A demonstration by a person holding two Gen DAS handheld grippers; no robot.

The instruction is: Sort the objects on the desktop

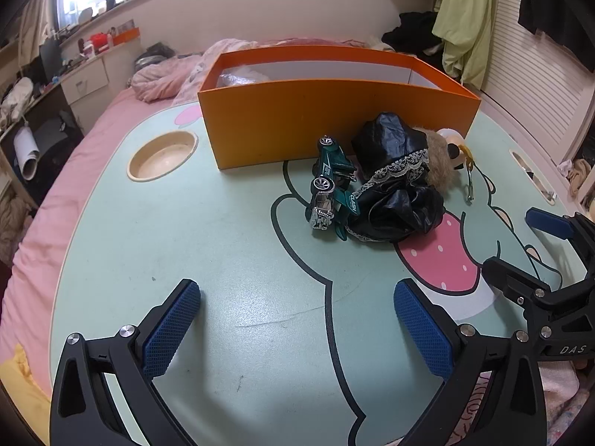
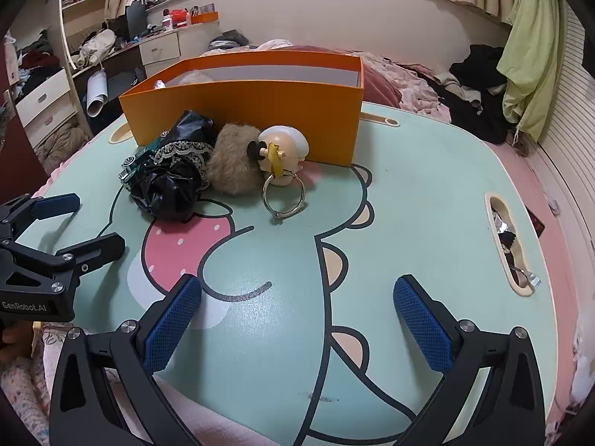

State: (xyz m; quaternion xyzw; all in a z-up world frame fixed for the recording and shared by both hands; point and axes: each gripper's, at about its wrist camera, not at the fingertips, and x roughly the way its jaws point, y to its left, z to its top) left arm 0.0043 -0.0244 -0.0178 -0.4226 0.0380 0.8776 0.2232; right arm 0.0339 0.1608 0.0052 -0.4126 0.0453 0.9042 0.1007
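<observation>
An orange box (image 1: 334,122) stands at the far side of the mint cartoon table (image 1: 186,241). In front of it lie a green toy car (image 1: 331,186) on its side, a black shiny garment with lace trim (image 1: 398,178), a brown fur ball (image 2: 234,160) and a cream doll-head keychain (image 2: 284,148) with a metal ring (image 2: 284,197). My left gripper (image 1: 297,329) is open, low over the table's near side, with nothing between its fingers. My right gripper (image 2: 297,329) is open too, also with nothing between its fingers, nearer than the keychain. Each gripper shows at the edge of the other's view.
The table has a round cup recess (image 1: 163,154) at far left and a slot (image 2: 509,245) at right with small items in it. Something pale lies inside the box (image 2: 241,74). The table rests on a pink bed (image 1: 93,148); cluttered shelves (image 2: 55,93) stand at left.
</observation>
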